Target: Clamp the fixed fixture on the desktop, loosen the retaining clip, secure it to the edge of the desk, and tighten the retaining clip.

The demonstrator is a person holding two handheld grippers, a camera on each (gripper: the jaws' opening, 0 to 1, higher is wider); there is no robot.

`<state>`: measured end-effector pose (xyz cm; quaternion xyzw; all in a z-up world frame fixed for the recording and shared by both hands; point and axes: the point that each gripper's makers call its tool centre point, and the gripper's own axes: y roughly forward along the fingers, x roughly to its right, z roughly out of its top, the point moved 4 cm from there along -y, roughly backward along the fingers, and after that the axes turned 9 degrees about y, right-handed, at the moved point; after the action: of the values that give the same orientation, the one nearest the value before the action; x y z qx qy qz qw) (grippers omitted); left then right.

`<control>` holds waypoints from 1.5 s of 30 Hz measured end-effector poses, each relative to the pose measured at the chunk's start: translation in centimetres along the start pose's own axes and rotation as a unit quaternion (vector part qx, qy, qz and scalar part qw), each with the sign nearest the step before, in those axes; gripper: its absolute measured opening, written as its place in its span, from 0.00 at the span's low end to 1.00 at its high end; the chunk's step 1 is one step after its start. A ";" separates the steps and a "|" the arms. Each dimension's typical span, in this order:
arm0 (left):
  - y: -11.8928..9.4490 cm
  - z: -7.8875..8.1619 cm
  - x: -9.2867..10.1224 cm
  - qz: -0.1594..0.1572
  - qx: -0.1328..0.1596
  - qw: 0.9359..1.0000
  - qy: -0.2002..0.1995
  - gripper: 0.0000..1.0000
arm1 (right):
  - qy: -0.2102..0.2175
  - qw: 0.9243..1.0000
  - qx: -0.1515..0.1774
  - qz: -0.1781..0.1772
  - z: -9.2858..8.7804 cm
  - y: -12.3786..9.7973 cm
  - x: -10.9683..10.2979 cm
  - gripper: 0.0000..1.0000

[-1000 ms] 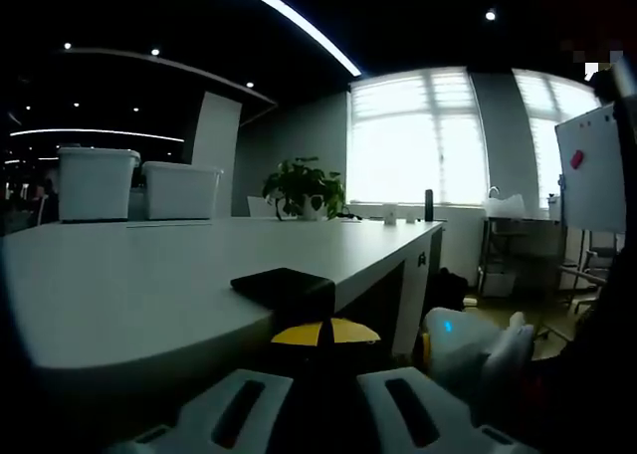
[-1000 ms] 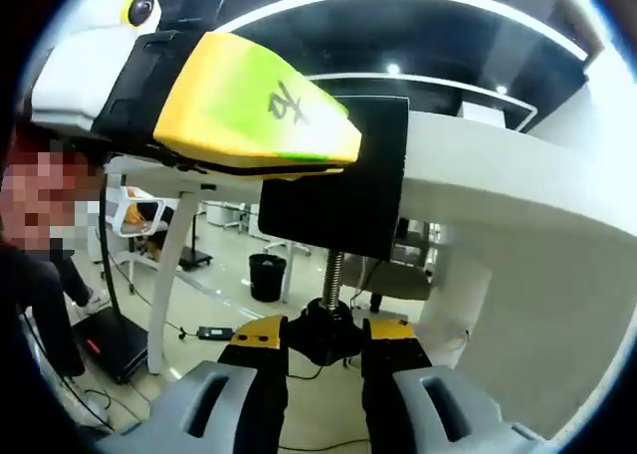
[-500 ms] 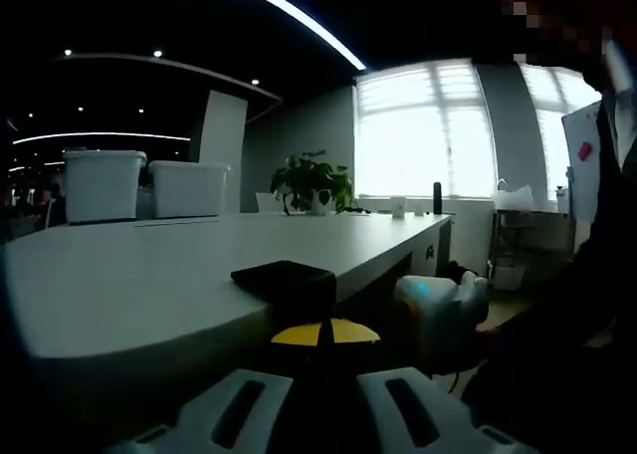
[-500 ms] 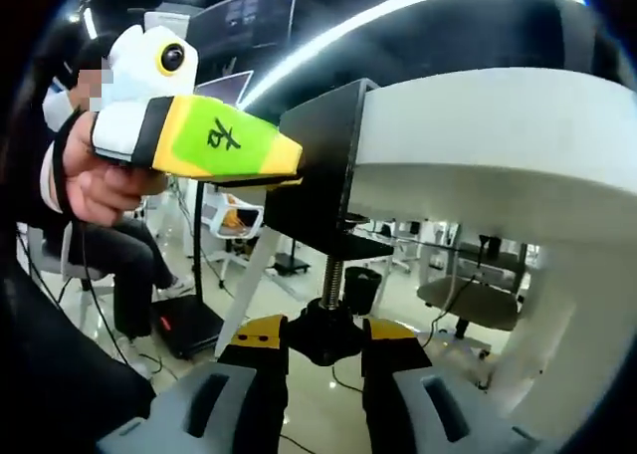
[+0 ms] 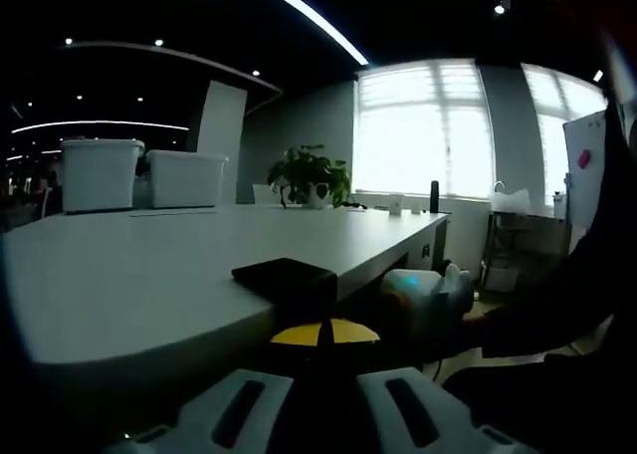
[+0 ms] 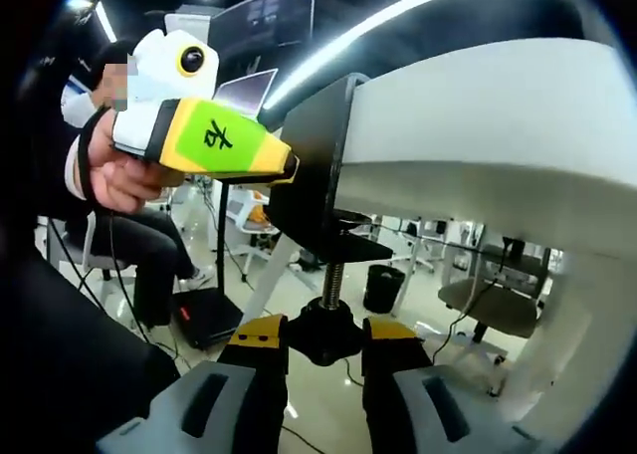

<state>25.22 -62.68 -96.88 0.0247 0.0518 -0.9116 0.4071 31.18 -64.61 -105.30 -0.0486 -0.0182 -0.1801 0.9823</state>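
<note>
Right gripper view: my right tongs (image 6: 325, 349) pinch the black screw knob (image 6: 324, 331) of the black metal clamp fixture (image 6: 318, 190) already hooked over the white tabletop (image 6: 478, 135) edge, left tongs (image 6: 284, 170) gripping its plate, tightening seemingly left.

Two pale grey jaws with dark oblong slots, tipped in yellow with black pads, on the right gripper (image 6: 324, 337). Same grey jaws and slots on the left gripper (image 5: 320, 337), yellow tips meeting in a dome shape. From the side, left gripper body white at the rear, then a black band, then a green-and-yellow wedge marked with a black character. Dark sleeve (image 6: 70, 140) with a white cuff above the hand (image 6: 119, 175); dark trousers and pale shoes lower down.
</note>
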 end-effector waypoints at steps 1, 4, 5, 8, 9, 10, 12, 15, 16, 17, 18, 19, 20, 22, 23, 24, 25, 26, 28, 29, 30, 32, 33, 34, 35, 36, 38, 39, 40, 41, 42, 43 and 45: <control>0.0 0.0 0.0 -0.001 0.000 1.000 -0.002 0.01 | -0.005 1.000 0.000 -0.002 0.1 -0.1 -0.1 0.26; 0.0 0.0 0.0 -0.005 -0.001 1.000 -0.005 0.01 | -0.022 1.000 -0.007 -0.003 0.0 0.0 0.1 0.26; 0.0 0.0 0.0 -0.007 -0.002 1.000 -0.003 0.01 | -0.025 1.000 -0.009 -0.004 0.0 0.0 -0.2 0.26; 0.0 0.0 0.0 -0.010 -0.001 1.000 -0.004 0.01 | -0.026 1.000 -0.013 -0.007 0.1 -0.1 -0.4 0.26; 0.0 0.0 0.1 -0.010 0.001 1.000 -0.005 0.01 | -0.026 1.000 -0.014 -0.008 0.1 -0.1 -0.4 0.26; 0.0 -0.1 0.0 -0.011 0.003 1.000 -0.008 0.01 | -0.024 1.000 -0.014 -0.009 0.2 -0.1 -0.5 0.26; 0.0 -0.1 0.0 -0.011 0.004 1.000 -0.010 0.01 | -0.026 0.999 -0.014 -0.013 0.2 -0.2 -0.8 0.26; -0.1 -0.1 0.1 -0.009 0.005 1.000 -0.010 0.01 | -0.027 0.999 -0.012 -0.016 0.3 -0.2 -0.9 0.26; -0.1 -0.1 0.0 -0.008 0.005 1.000 -0.010 0.01 | -0.033 0.999 -0.011 -0.017 0.3 -0.2 -1.0 0.26; 0.0 -0.1 -0.1 -0.007 0.007 1.000 -0.013 0.01 | -0.048 0.999 -0.014 -0.019 0.2 -0.2 -1.0 0.27; -0.1 -0.1 -0.1 -0.007 0.009 1.000 -0.016 0.01 | -0.063 0.998 -0.024 -0.017 -0.1 -0.1 -1.1 0.27; -0.1 -0.1 -0.1 -0.007 0.010 1.000 -0.016 0.01 | -0.063 0.997 -0.024 -0.021 -0.1 0.0 -1.0 0.27; -0.1 -0.1 -0.1 -0.007 0.011 1.000 -0.017 0.01 | -0.059 0.998 -0.025 -0.021 -0.2 0.1 -0.9 0.26; -0.1 -0.1 -0.1 -0.008 0.010 1.000 -0.017 0.01 | -0.039 0.998 -0.041 -0.025 -1.0 0.3 -0.8 0.26; -0.1 -0.1 -0.1 -0.009 0.009 1.000 -0.017 0.01 | -0.036 0.998 -0.043 -0.029 -1.3 0.4 -0.8 0.26; -0.1 -0.1 -0.1 -0.009 0.010 1.000 -0.017 0.01 | -0.031 0.998 -0.042 -0.034 -1.4 0.5 -0.9 0.26; -0.1 -0.1 -0.1 -0.008 0.012 1.000 -0.017 0.01 | -0.028 0.998 -0.036 -0.038 -1.4 0.6 -0.9 0.27; -0.1 -0.2 -0.1 -0.009 0.014 1.000 -0.017 0.01 | -0.021 0.998 -0.017 -0.052 -0.9 0.6 -0.9 0.28; -0.1 -0.1 0.0 -0.010 0.015 1.000 -0.018 0.01 | -0.001 0.997 -0.004 -0.076 -0.4 0.3 -1.0 0.35; -0.1 -0.1 0.1 -0.010 0.016 1.000 -0.017 0.01 | 0.005 0.994 0.011 -0.106 0.0 0.1 -0.3 0.38; -0.1 -0.1 0.1 -0.011 0.014 1.000 -0.015 0.01 | 0.003 0.990 0.022 -0.136 0.6 -0.2 0.0 0.42; -0.1 0.0 0.1 -0.017 0.012 1.000 -0.010 0.01 | 0.007 0.980 0.062 -0.188 1.8 -0.9 -0.6 0.47; -0.1 0.0 0.1 -0.019 0.012 1.000 -0.011 0.01 | 0.000 0.978 0.059 -0.201 1.8 -1.0 -1.1 0.52; -0.1 -0.1 0.1 -0.021 0.013 1.000 -0.014 0.01 | 0.004 0.974 0.049 -0.223 1.4 -1.0 -1.2 0.57; -0.1 -0.1 0.1 -0.023 0.014 0.999 -0.017 0.01 | 0.020 0.969 0.047 -0.242 1.0 -0.9 -1.4 0.62; -0.1 0.0 0.1 -0.024 0.015 0.999 -0.018 0.01 | 0.028 0.964 0.041 -0.261 0.8 -0.9 -1.6 0.72; -0.1 -0.1 0.2 -0.023 0.018 0.999 -0.014 0.01 | 0.048 0.953 0.053 -0.296 0.8 -0.7 -1.8 0.84; -0.2 -0.1 0.2 -0.023 0.020 0.999 -0.014 0.01 | 0.063 0.946 0.055 -0.312 0.7 -0.8 -1.9 0.89; -0.2 -0.1 0.2 -0.023 0.021 0.999 -0.015 0.01 | 0.071 0.940 0.056 -0.328 0.8 -0.6 -2.1 0.89; -0.2 -0.1 0.2 -0.023 0.022 0.999 -0.016 0.01 | 0.070 0.935 0.052 -0.343 0.6 -0.3 -1.9 0.88; -0.2 -0.1 0.2 -0.023 0.024 0.999 -0.017 0.01 | 0.072 0.928 0.049 -0.362 0.5 -0.4 -1.7 0.86; -0.2 -0.1 0.2 -0.023 0.023 0.999 -0.016 0.01 | 0.070 0.925 0.045 -0.371 0.5 -0.4 -1.7 0.84; -0.2 -0.2 0.1 -0.025 0.022 0.999 -0.015 0.01 | 0.064 0.921 0.037 -0.382 0.5 -0.3 -1.6 0.81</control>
<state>25.04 -62.57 -97.02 0.0188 0.0260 -0.9225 0.3848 29.56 -64.27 -104.90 0.0104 0.0213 -0.5436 0.8390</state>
